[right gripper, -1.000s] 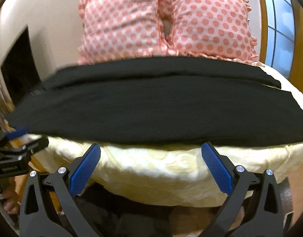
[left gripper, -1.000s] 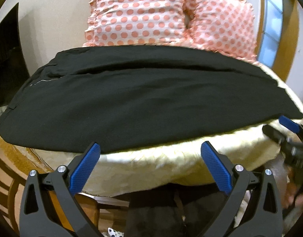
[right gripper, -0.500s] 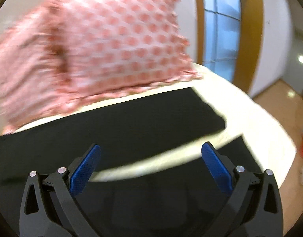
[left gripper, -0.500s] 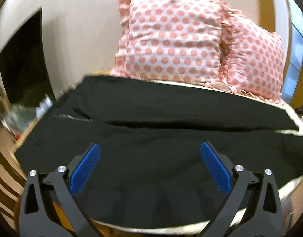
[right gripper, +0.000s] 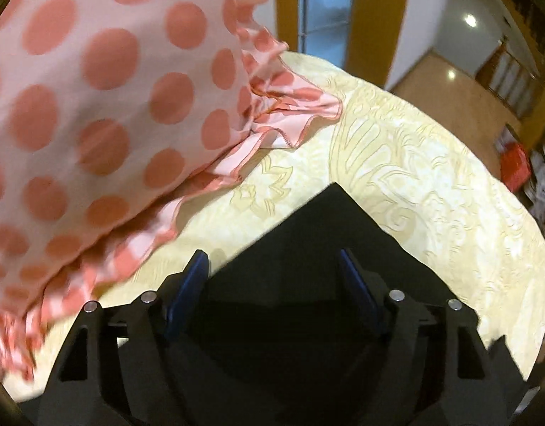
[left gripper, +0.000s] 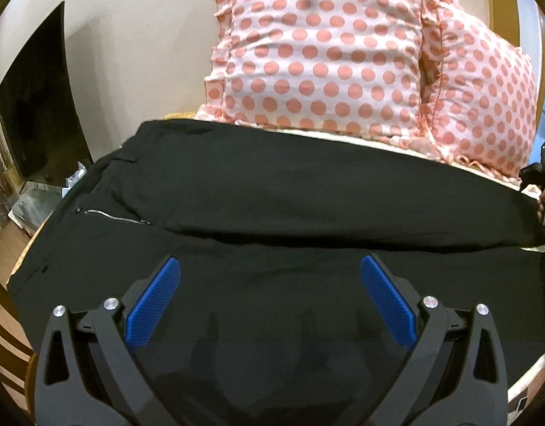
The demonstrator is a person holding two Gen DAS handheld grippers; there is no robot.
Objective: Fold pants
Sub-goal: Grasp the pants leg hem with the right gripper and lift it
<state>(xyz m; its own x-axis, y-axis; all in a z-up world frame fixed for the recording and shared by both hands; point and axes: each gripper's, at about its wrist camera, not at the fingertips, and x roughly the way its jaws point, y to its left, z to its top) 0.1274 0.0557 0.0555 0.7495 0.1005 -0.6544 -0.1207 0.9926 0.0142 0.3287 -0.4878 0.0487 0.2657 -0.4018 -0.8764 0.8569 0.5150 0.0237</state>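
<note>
Pants (left gripper: 272,191) flat on bed (right gripper: 414,149), lengthwise below pillows (left gripper: 322,53). Left tongs (left gripper: 270,291) wide, empty, over near leg. Right tongs (right gripper: 272,273) narrower, empty, straddling hem corner. Step: positioning for grasp. Next: clamp hem, carry toward waistband.

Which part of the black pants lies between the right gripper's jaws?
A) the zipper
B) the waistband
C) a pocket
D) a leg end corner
D: in the right wrist view, a leg end corner of the pants on the bedspread points out between the open right gripper.
</note>
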